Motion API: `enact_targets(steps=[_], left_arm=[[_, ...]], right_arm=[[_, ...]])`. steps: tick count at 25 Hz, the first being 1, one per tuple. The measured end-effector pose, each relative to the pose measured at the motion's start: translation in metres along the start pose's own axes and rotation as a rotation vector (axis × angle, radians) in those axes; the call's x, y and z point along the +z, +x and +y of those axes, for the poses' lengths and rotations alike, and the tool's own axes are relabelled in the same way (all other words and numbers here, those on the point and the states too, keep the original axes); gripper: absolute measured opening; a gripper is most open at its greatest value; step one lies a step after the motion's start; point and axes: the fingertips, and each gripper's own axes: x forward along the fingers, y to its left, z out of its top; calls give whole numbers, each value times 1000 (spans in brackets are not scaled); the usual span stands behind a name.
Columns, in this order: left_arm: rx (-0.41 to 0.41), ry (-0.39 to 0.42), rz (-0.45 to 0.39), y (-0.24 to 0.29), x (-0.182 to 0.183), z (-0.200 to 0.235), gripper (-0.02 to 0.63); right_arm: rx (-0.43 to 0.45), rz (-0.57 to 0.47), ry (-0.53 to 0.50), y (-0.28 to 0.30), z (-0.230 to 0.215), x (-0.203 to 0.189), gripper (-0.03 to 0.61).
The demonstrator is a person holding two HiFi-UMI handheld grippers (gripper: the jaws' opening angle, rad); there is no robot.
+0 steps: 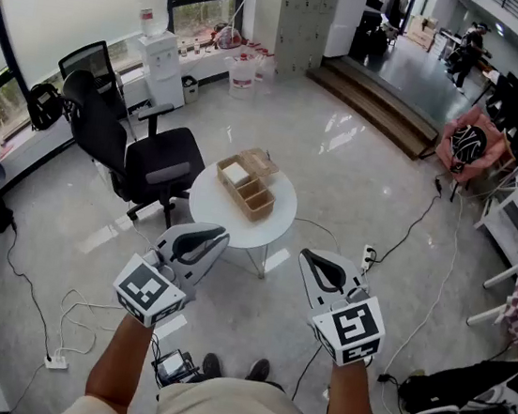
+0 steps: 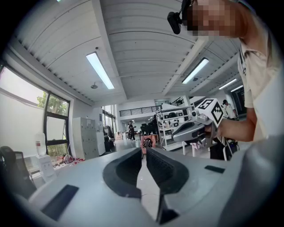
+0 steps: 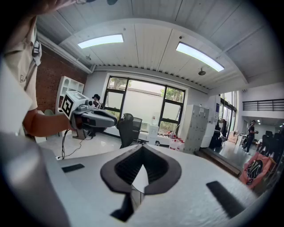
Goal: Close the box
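Note:
An open cardboard box (image 1: pixel 247 188) with compartments and a white item inside sits on a small round white table (image 1: pixel 276 226) ahead of me, its flaps spread outward. Both grippers hover well short of the table, above the floor, and touch nothing. My left gripper (image 1: pixel 223 235) is shut and empty; in its own view the pads (image 2: pixel 143 153) meet at the tips. My right gripper (image 1: pixel 306 254) is shut too, with nothing held (image 3: pixel 142 147). Each gripper view shows the other gripper off to the side: the right gripper (image 2: pixel 195 128) and the left gripper (image 3: pixel 91 117). Neither gripper view shows the box.
A black office chair (image 1: pixel 146 163) stands just left of the table. Cables (image 1: pixel 75 310) and a power strip (image 1: pixel 56 361) lie on the floor at lower left; another cable runs right of the table. A water dispenser (image 1: pixel 160 56) and steps (image 1: pixel 377 103) are farther off.

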Motion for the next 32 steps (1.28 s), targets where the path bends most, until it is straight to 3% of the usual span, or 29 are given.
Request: enact_targets(steps=[3,21,26,32], left_arm=[[6,-4,7,1,10,6,35],[-41,-9,-32,-17,-16,60,35],[-65,-34,13,-26,-20,77,35],[-84,-49,-26,-13,-35,99,35]], right_arm=[[0,-1,0,7,-1,0,-9],[-16,0,62,61,18,10,-8],[-30,0,78,86,26,16,-8],[-26,18,67,115,16,14,-8]])
